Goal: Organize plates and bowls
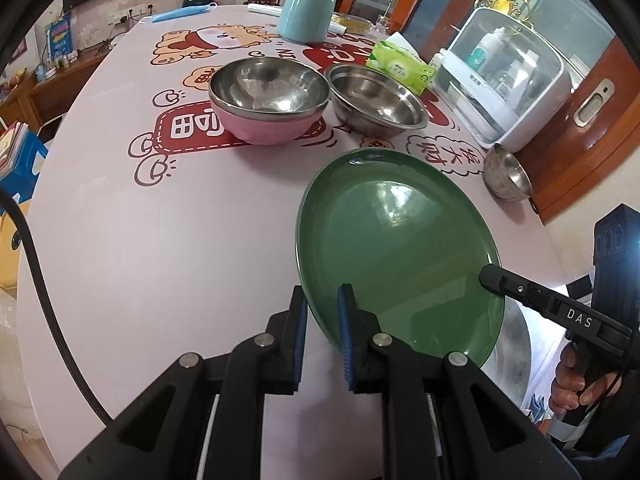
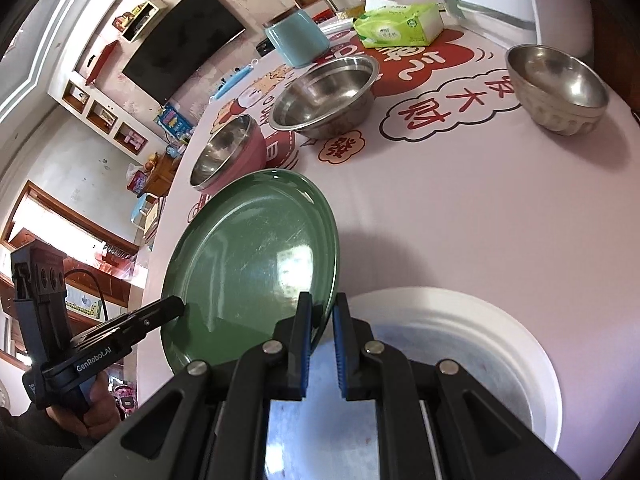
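Green plate (image 1: 400,248) lifted and tilted over the table (image 1: 160,240), left gripper (image 1: 322,332) and right gripper (image 2: 320,340) each clamping opposite rims, white plate (image 2: 460,332) beneath.

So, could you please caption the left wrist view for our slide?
Both grippers, left and right, hold the green plate tilted above the table.

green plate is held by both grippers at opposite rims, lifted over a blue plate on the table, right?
Not quite: the plate under it is white, not blue, as the right wrist view shows. The rest holds: the green plate is gripped at opposite rims by the left gripper and the right gripper, tilted above the table.
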Tool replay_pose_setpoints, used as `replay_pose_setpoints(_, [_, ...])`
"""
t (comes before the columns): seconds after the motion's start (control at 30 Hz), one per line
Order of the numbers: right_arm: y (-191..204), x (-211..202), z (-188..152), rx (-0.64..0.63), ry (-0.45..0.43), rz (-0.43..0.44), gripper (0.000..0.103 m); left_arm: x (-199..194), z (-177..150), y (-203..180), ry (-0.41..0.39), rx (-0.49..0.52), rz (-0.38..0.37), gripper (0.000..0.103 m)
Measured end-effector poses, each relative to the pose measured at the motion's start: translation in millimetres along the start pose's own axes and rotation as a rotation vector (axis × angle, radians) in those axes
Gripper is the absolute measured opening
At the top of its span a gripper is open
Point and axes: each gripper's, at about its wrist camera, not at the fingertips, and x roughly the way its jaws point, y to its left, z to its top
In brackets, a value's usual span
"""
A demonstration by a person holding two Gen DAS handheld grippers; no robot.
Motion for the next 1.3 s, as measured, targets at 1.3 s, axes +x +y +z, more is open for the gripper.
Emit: replay_pose_setpoints(1.3, [-73.3, -85.9, -78.0, -0.007, 0.082, -0.126, 0.011, -2.8, -100.4, -122.4, 0.152, 0.06, 0.034, 0.016])
